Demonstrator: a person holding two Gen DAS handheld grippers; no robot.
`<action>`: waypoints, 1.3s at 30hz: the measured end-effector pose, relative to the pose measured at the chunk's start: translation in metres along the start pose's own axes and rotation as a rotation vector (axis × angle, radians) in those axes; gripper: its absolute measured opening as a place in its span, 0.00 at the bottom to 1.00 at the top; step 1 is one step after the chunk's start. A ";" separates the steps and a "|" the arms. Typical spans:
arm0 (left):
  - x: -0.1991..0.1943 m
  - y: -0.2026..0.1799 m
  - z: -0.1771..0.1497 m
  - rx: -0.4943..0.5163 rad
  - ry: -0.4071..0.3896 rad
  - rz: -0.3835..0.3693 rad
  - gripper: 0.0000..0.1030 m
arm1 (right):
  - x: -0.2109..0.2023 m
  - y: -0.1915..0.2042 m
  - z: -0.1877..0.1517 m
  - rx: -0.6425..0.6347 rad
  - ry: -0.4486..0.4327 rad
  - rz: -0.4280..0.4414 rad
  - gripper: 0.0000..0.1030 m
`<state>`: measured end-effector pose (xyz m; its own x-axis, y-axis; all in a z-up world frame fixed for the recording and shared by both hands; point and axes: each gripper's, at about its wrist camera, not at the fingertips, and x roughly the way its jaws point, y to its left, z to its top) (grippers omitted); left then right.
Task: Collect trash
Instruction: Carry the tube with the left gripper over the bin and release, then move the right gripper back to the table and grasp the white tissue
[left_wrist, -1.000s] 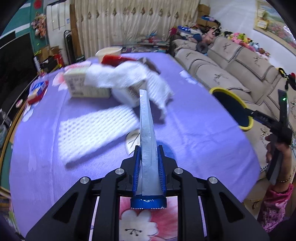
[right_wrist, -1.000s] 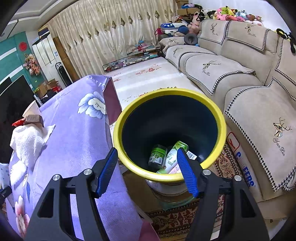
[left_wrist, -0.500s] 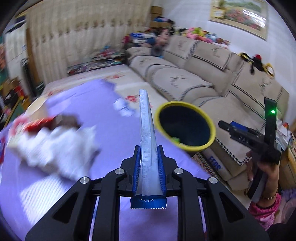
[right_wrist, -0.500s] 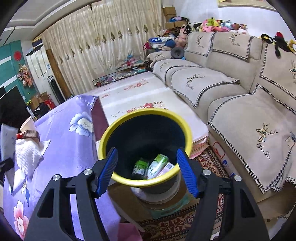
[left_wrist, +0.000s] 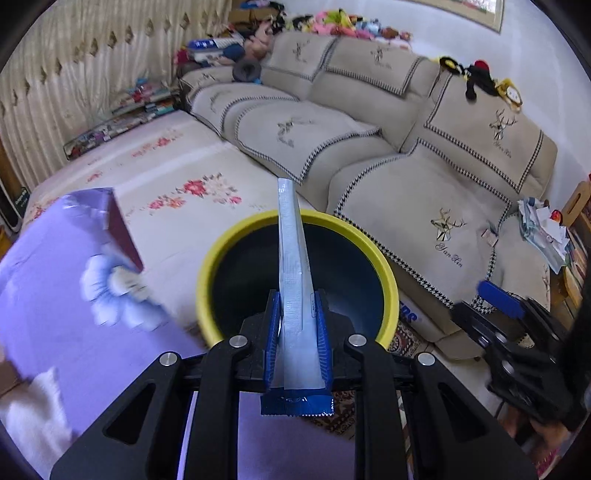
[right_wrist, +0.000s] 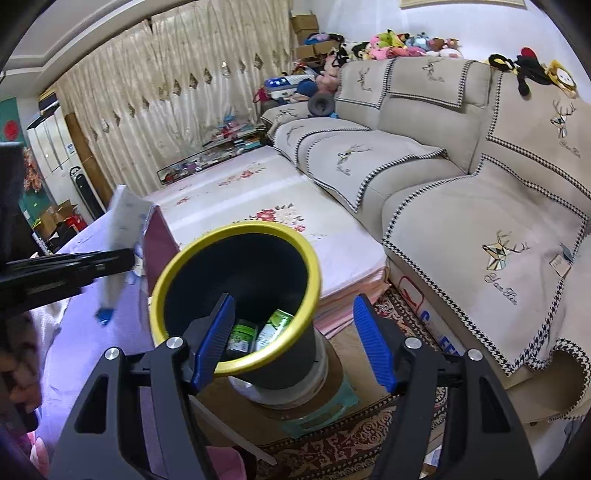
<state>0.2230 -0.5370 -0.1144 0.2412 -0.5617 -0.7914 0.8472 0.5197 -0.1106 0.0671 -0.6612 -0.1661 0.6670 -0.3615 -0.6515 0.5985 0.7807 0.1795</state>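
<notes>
My left gripper is shut on a long flat silver wrapper with a blue end. The wrapper stands on edge and sticks out over the near side of the black bin with a yellow rim. In the right wrist view the left gripper comes in from the left with the wrapper beside the bin rim. My right gripper is open and empty, above and in front of the bin. Green containers lie at the bin's bottom.
The table with a purple flowered cloth ends just left of the bin. A low surface with a white floral cover lies behind it. A beige sofa runs along the right. A patterned rug lies under the bin.
My left gripper has swung right with the wrapper, from over the table's clutter to over the bin. My right gripper has pulled back a little from the bin and stays open.
</notes>
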 end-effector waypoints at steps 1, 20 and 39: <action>0.012 -0.003 0.003 0.001 0.011 0.005 0.19 | 0.001 -0.003 0.000 0.005 0.002 -0.005 0.62; -0.034 0.010 -0.012 -0.040 -0.131 0.062 0.84 | -0.010 -0.001 -0.004 0.003 -0.003 -0.002 0.62; -0.282 0.096 -0.196 -0.291 -0.450 0.408 0.95 | -0.027 0.097 -0.023 -0.175 0.015 0.150 0.65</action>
<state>0.1433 -0.2021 -0.0194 0.7420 -0.4648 -0.4832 0.4999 0.8638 -0.0632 0.0974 -0.5645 -0.1481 0.7355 -0.2283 -0.6380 0.4060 0.9023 0.1452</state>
